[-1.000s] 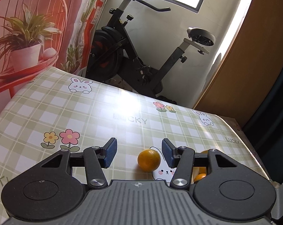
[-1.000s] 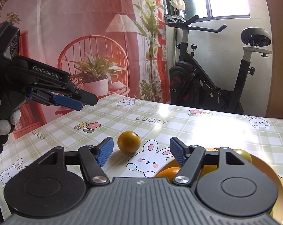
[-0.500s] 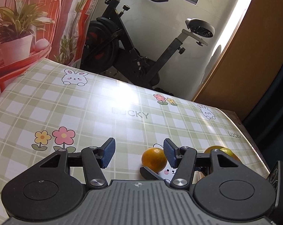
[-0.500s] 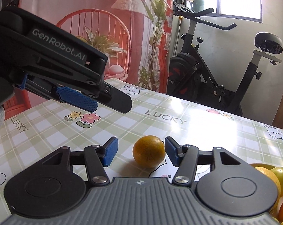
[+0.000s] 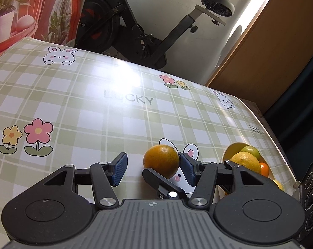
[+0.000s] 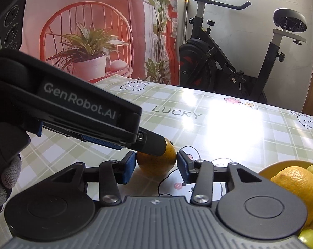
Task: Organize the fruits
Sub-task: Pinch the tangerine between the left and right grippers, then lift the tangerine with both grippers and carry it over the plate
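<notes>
A single orange (image 5: 161,161) lies on the green checked tablecloth (image 5: 73,103), left of a yellow bowl (image 5: 229,152) that holds a large orange (image 5: 245,162), a green fruit (image 5: 251,151) and other fruit. My left gripper (image 5: 153,169) is open and hangs over the orange, which sits near its right pad. In the right wrist view my right gripper (image 6: 156,169) has its blue pads against both sides of the orange (image 6: 154,166) on the table. The left gripper's dark finger (image 6: 152,143) crosses above and touches the orange's top. One right finger (image 5: 156,179) shows under the orange.
An exercise bike (image 6: 229,62) stands beyond the table's far edge. A printed backdrop with a chair and plant (image 6: 90,51) hangs at the left. The bowl (image 6: 281,165) lies near the table's right edge. A gloved hand (image 6: 3,178) holds the left gripper.
Both grippers moved in on the single orange. The right gripper's fingers narrowed until the pads met the orange. The left gripper came down over it from the left.
</notes>
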Available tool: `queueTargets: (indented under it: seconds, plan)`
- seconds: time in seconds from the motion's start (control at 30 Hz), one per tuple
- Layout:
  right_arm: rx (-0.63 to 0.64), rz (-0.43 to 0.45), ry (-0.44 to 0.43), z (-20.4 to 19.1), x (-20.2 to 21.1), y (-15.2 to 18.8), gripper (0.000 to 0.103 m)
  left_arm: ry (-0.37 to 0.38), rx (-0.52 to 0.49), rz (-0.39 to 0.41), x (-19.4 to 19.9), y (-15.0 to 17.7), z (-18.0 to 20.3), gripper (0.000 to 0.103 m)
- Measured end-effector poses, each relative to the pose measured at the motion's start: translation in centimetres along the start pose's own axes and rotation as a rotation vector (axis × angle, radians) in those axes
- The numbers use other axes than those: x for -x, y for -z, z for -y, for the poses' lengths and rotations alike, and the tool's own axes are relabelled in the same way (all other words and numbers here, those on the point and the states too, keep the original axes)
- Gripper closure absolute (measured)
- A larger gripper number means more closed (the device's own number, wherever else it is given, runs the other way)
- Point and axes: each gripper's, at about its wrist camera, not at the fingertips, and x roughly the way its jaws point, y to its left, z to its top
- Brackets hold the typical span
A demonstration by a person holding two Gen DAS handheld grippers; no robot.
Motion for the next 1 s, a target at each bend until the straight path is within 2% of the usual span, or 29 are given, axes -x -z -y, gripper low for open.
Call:
queueTargets:
  seconds: [0.17, 0.3, 0.57, 0.83, 1.0]
  plan:
    - [-0.035, 0.002, -0.025, 0.8, 0.4, 0.1, 0.057, 0.025, 0.007, -0.016, -0.8, 0.0, -0.1, 0.047]
    - [-0.03, 0.002, -0.04, 0.8, 0.7, 0.2, 0.057, 0.037, -0.022, -0.026, -1.1, 0.4, 0.5, 0.059]
    - [-0.043, 0.015, -0.06, 1.1, 1.6, 0.5, 0.057, 0.012, -0.053, -0.02, -0.5, 0.8, 1.5, 0.059]
    - [-0.114, 0.047, -0.067, 2.2, 4.4, 1.1, 0.057, 0.001, -0.132, -0.03, 0.9, 1.6, 4.2, 0.059]
    - [-0.116, 0.087, -0.068, 2.3, 6.5, 0.9, 0.057, -0.005, -0.156, -0.011, 2.3, 1.6, 5.8, 0.059]
